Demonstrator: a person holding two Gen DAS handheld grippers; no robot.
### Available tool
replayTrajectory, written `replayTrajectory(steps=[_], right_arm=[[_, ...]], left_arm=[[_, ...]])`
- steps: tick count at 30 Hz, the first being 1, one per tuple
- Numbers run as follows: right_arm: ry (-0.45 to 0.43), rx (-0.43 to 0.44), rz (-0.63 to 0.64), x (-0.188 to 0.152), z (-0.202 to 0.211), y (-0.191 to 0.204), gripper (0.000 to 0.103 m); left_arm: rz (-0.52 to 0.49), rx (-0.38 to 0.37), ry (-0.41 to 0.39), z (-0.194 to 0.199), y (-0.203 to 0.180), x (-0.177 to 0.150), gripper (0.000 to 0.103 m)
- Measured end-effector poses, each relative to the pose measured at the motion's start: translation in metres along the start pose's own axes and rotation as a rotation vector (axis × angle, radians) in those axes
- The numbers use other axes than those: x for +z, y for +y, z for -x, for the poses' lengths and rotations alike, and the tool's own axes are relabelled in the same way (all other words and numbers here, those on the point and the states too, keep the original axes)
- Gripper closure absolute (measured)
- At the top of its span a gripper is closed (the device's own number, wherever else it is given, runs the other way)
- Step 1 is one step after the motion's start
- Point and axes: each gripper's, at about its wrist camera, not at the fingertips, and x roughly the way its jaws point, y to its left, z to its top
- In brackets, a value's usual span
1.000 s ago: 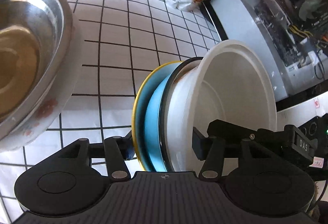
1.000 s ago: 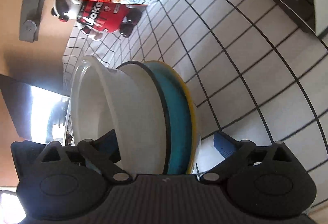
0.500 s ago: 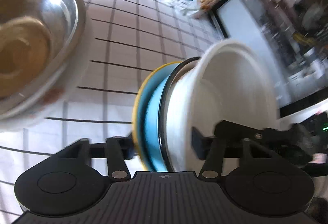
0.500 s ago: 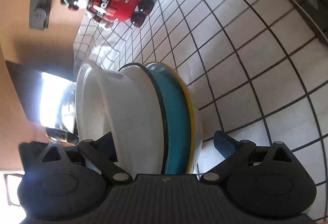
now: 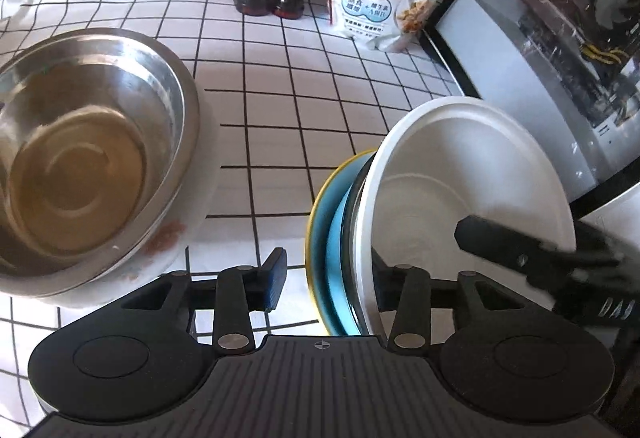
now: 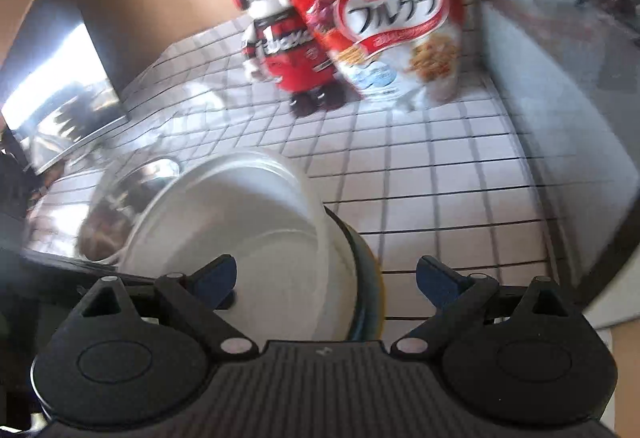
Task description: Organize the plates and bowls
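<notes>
Both jaws are closing around a tilted stack: white bowl (image 5: 460, 173), black-rimmed plate (image 5: 354, 197), blue plate (image 5: 334, 258), yellow plate (image 5: 314, 222). The left gripper (image 5: 332, 274) has a visible gap at its left pad; the right gripper (image 6: 326, 278) straddles loosely. A steel bowl (image 5: 92, 157) sits left on the gridded table (image 5: 304, 97).

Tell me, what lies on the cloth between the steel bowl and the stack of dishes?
Nothing: in the left wrist view, only bare checked tablecloth separates the shiny steel bowl from the tilted white-blue-yellow dish stack.

Black ribbed gripper bodies, silver screws, seemingly blue-padded fingers (image 5: 274, 278).
</notes>
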Motion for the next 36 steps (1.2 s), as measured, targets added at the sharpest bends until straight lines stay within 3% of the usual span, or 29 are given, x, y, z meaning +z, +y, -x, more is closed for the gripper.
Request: replayTrajectory(steps=[2,5,10,16,25,32,36], right_arm=[[0.079,0.008,-0.025,0.009,-0.008,-0.005,0.012],[0.165,-0.076,0.011,0.016,-0.021,-0.006,0.019],[0.214,-0.097,0.114,0.009,-0.026,0.009,0.020],[0.245,-0.024,0.069,0.012,-0.030,0.007,0.020],[0.276,0.020,-0.011,0.013,-0.034,-0.004,0.022],[0.280,-0.007,0.008,0.015,-0.033,-0.001,0.027],[0.278,-0.081,0.072,0.016,-0.033,0.008,0.027]], left_arm=[[-0.015,0.010,0.006,-0.001,-0.003,0.001,0.056],[-0.043,0.011,0.032,-0.003,-0.010,0.000,0.056],[-0.066,0.011,0.058,-0.004,-0.015,0.003,0.061],[0.016,-0.054,0.122,-0.014,-0.005,0.010,0.056],[0.024,-0.016,0.134,-0.017,-0.011,0.012,0.054],[0.011,0.008,0.146,-0.015,-0.012,0.010,0.055],[-0.052,0.066,0.130,-0.010,-0.020,0.008,0.060]])
